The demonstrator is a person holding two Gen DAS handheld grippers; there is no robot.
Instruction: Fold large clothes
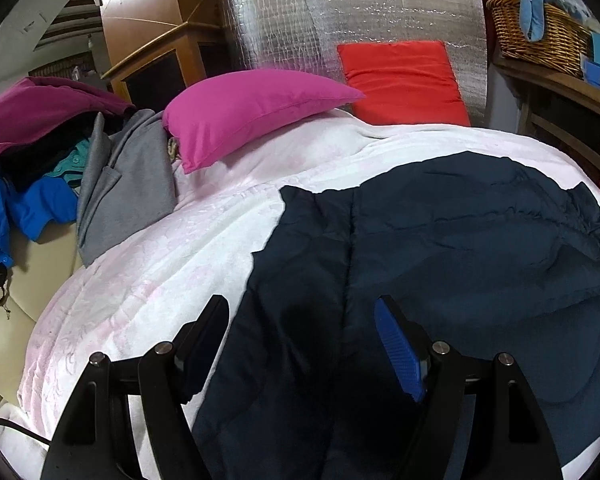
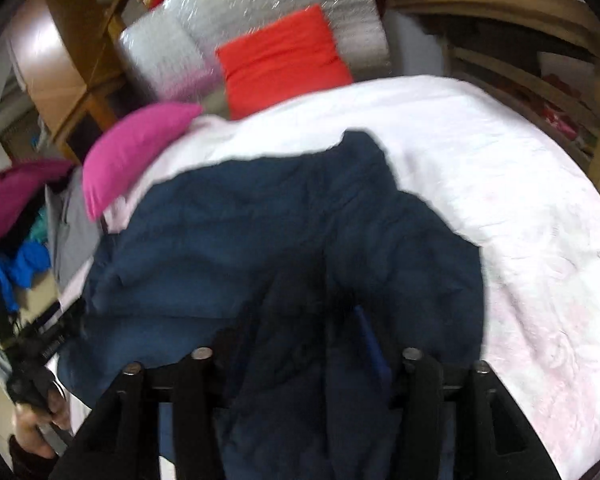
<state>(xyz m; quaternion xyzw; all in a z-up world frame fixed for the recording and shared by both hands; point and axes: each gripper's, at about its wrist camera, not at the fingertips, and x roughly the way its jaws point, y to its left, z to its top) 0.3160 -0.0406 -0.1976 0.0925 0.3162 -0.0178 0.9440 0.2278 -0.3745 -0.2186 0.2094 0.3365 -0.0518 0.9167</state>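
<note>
A dark navy quilted padded jacket [image 1: 440,240] lies spread on the white, faintly pink-patterned blanket [image 1: 148,280] covering the bed, with the left hand-held gripper [image 1: 300,320] spread empty above its edge and the right hand-held gripper [image 2: 288,344] parted around bunched jacket fabric, grip unclear

Both claws, left [image 1: 300,320] and right [image 2: 296,332], gape apart.
</note>
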